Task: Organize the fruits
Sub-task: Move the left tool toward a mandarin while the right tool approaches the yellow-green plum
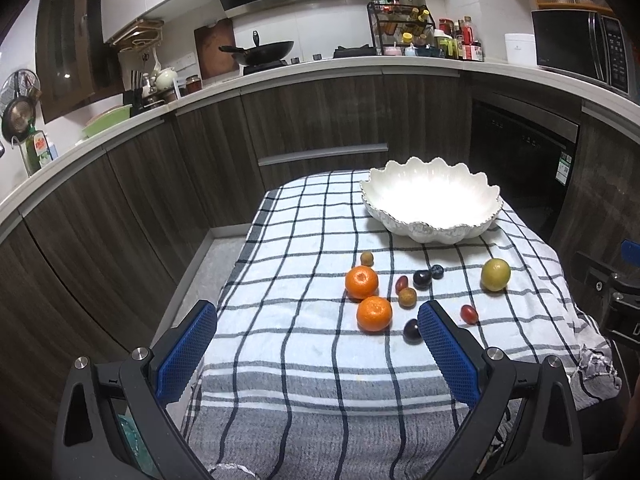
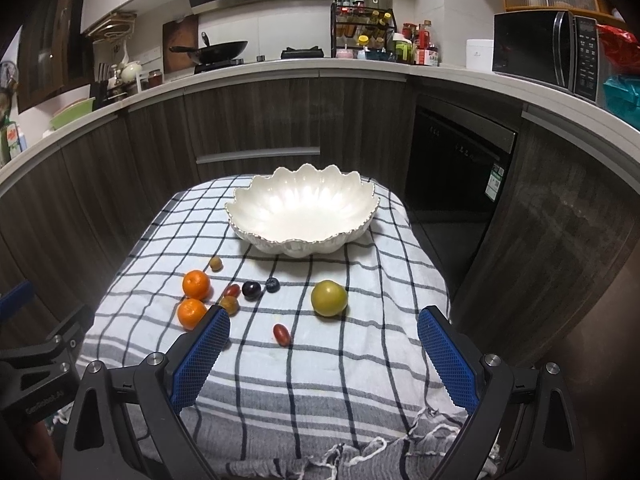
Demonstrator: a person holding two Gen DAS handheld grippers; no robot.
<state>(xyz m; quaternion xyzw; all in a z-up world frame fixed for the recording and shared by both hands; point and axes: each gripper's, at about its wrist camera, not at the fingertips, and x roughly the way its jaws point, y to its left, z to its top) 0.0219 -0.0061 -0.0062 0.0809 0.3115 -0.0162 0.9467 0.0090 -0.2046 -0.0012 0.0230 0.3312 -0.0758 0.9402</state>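
A white scalloped bowl [image 1: 432, 204] [image 2: 302, 210] stands empty at the far end of a checked cloth [image 1: 304, 344] [image 2: 340, 360]. In front of it lie two oranges [image 1: 361, 282] [image 1: 374, 313] [image 2: 196, 283] [image 2: 191, 313], a yellow-green fruit [image 1: 495, 275] [image 2: 329, 298], dark plums [image 1: 421, 279] [image 2: 251, 290], a blueberry [image 1: 437, 271] [image 2: 273, 284], small brown fruits [image 1: 407, 297] [image 2: 216, 263] and a red grape tomato [image 1: 469, 313] [image 2: 281, 334]. My left gripper [image 1: 316, 322] hovers open just short of the oranges. My right gripper [image 2: 324, 330] hangs open around the tomato's area, above the cloth.
The cloth covers a small table with its near edge hanging down. Dark wood cabinets [image 1: 320, 120] and a built-in dishwasher [image 2: 460, 160] ring the table. The counter above holds a wok [image 1: 266, 50], spice rack [image 2: 362, 26] and microwave [image 2: 548, 50].
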